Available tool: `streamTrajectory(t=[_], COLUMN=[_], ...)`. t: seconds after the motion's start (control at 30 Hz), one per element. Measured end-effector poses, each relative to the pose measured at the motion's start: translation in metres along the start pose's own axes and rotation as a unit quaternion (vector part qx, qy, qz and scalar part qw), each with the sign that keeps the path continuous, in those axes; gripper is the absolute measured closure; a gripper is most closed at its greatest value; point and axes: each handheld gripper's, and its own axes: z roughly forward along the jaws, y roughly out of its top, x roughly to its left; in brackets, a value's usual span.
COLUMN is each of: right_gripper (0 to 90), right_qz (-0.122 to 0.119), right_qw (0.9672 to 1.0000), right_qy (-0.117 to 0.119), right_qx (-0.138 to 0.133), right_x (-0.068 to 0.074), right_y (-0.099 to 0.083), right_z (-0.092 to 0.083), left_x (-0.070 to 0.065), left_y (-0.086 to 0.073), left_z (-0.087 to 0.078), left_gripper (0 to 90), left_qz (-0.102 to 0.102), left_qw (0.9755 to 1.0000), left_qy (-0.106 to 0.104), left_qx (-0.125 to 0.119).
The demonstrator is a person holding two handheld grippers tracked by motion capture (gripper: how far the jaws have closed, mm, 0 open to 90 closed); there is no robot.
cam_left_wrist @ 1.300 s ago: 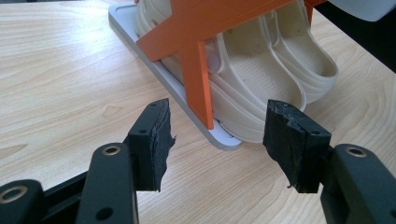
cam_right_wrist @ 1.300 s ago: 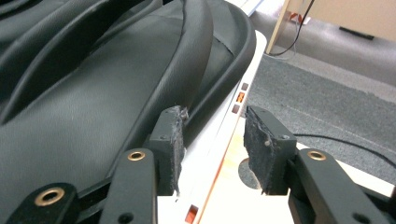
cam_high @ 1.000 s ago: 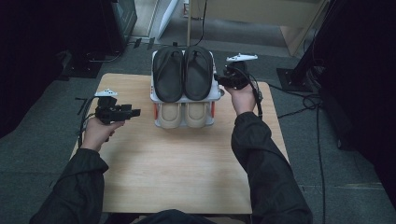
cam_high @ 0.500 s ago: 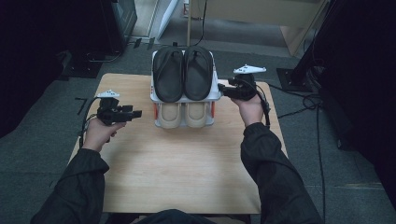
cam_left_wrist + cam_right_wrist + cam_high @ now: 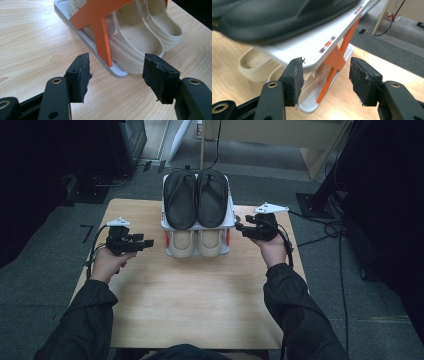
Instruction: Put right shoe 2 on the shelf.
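- High view: shoe rack (image 5: 231, 220) upper centre on surface (image 5: 200, 305); left gripper (image 5: 145, 242), right gripper (image 5: 239, 226) flanking it
- Both jaws spread, just opening, pinching nothing

High view: dim surroundings, table (image 5: 190, 290) evenly lit from above — soft shadows, slight grain. Left gripper view: bright, sharp. Right gripper view: black sandal (image 5: 274, 17) blurred — background soft, floor beyond bright.

A 2-tier shoe rack (image 5: 231, 222) stands at the upper centre of the surface (image 5: 190, 305). 2 sandals (image 5: 196, 197) lie on top, 2 clogs (image 5: 196, 242) beneath. Left gripper (image 5: 148, 243) lies left of it, right gripper (image 5: 239, 226) right.
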Motion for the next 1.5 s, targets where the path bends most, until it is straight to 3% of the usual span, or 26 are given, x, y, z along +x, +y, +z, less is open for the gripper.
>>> streamTrajectory(t=[0.5,0.67,0.77,0.9,1.0,1.17,1.27,1.37,1.5], right_gripper=[43.8,42.5,41.6,41.5,41.2,39.4,39.3,38.3,36.8], right_qz=[0.016,0.011,0.03,0.032,0.038,0.045,0.061,0.055,0.041], right_qw=[0.9996,0.9995,0.9989,0.9984,0.9978,0.9958,0.9943,0.9949,0.9966], right_qy=[0.016,0.024,0.035,0.039,0.049,0.074,0.084,0.08,0.065], right_qx=[0.016,0.016,0.01,0.025,0.025,0.031,0.025,0.029,0.031], right_x=[-0.003,-0.005,-0.007,-0.006,-0.004,0.0,0.001,0.003,0.004], right_y=[-0.048,-0.067,-0.083,-0.1,-0.107,-0.113,-0.112,-0.112,-0.111], right_z=[-0.005,-0.007,-0.007,-0.007,-0.008,-0.002,0.0,0.003,0.003], left_x=[-0.013,-0.019,-0.022,-0.024,-0.025,-0.026,-0.027,-0.028,-0.029], left_y=[-0.004,-0.01,-0.013,-0.019,-0.022,-0.025,-0.026,-0.027,-0.027], left_z=[0.004,0.001,0.0,0.002,0.005,0.011,0.016,0.019,0.02], left_gripper=[36.4,35.7,34.8,32.4,31.7,30.2,29.5,29.3,29.3], left_qz=[0.009,0.024,0.028,0.032,0.027,0.02,0.023,0.034,0.028], left_qw=[1.0,0.9997,0.9996,0.9994,0.9994,0.9997,0.9995,0.9991,0.9993], left_qy=[0.0,0.004,0.003,0.015,0.024,0.014,0.022,0.022,0.02], left_qx=[0.001,-0.002,-0.005,-0.002,0.0,-0.002,0.005,0.014,0.015])
